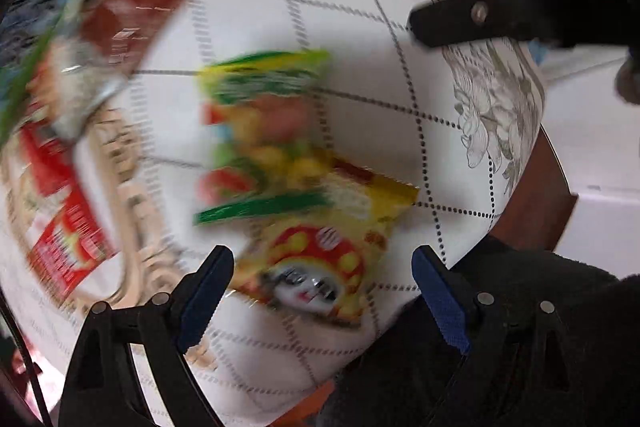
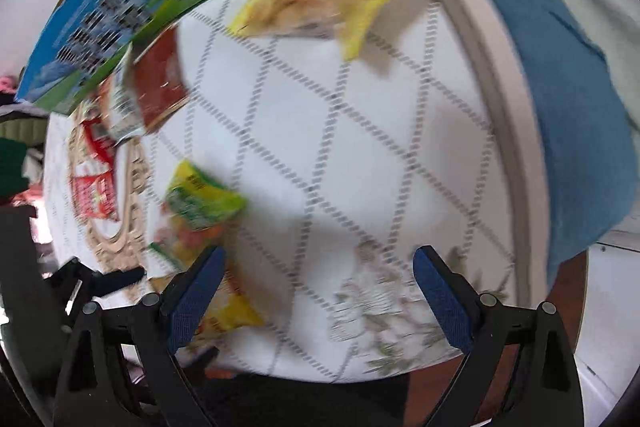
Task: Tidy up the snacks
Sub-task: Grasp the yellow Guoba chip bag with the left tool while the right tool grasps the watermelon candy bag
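Observation:
Both views are motion-blurred. My left gripper (image 1: 322, 291) is open and empty above a yellow snack packet with a painted face (image 1: 320, 259). A green and yellow packet (image 1: 260, 131) overlaps its far end. A dark red packet (image 1: 128, 23) and a red and white packet (image 1: 64, 239) lie to the left. My right gripper (image 2: 320, 291) is open and empty over the tablecloth; it also shows in the left wrist view (image 1: 480, 15). In the right wrist view a yellow chip bag (image 2: 320, 3) lies far ahead, the green and yellow packet (image 2: 200, 207) to the left.
A white tablecloth with a dotted diamond pattern (image 1: 360, 27) covers the round table (image 2: 520, 107). A blue and green box (image 2: 120, 7) stands at the far left. A blue cloth (image 2: 560, 87) hangs beyond the table's right rim. A wooden trivet (image 2: 128, 227) lies under the red packets.

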{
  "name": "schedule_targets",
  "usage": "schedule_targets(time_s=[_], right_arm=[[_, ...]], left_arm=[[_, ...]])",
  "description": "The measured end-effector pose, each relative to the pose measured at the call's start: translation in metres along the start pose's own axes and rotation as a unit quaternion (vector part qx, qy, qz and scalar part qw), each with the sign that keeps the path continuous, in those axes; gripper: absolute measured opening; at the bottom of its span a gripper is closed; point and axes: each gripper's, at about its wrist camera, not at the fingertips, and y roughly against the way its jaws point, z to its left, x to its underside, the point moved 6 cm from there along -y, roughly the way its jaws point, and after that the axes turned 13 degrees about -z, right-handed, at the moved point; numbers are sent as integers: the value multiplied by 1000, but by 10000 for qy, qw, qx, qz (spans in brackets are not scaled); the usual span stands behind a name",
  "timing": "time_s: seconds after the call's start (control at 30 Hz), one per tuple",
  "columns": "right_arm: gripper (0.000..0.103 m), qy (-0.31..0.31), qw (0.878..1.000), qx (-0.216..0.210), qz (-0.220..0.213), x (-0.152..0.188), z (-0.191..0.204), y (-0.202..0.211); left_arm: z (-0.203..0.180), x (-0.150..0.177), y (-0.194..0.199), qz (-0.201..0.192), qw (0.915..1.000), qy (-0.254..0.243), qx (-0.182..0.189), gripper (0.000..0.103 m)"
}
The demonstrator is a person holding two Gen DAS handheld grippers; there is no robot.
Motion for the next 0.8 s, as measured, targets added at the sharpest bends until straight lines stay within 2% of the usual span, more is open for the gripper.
schedule_targets(time_s=[0.03,0.07,0.1,0.17,0.2,0.3,0.4,0.53,0.63,0.7,0.73,0.8], right_arm=[[93,-129,9999,-16,-36,1,-9,0],[93,-196,9998,20,-32,1,-15,0],[93,-277,9996,9,-41,2,-20,0],[93,-419,9991,-51,-45,4,-27,2],[93,-443,9990,-73,-57,4,-28,3],[93,-537,9981,-289,-55,6,-19,6],[93,-648,9959,-621,76,9,2,6],[93,-470,9941,-943,269,10,44,-9],[93,-385,9915,-1147,484,10,77,-21],[93,-181,9917,-1164,524,9,94,-25],[93,211,9918,-1171,463,8,108,-24],[93,1105,9872,-1119,265,6,136,-21]], left_arm=[[-1,-3,-7,39,10000,22,-2,91],[-1,-5,-11,55,10000,11,-42,85],[-1,-6,-16,81,9999,-17,-129,73],[-3,-7,-18,103,9998,78,-139,66],[-4,-6,-16,56,9997,187,-129,60],[1,5,-4,-56,9983,524,-241,53],[20,23,2,-104,9934,1109,-280,53],[52,43,6,-161,9783,2042,-298,53],[81,58,11,-287,9597,2739,-553,53],[94,65,14,-346,9504,3031,-603,53],[102,72,15,-376,9418,3281,-623,53],[113,80,17,-448,9308,3568,-656,53]])
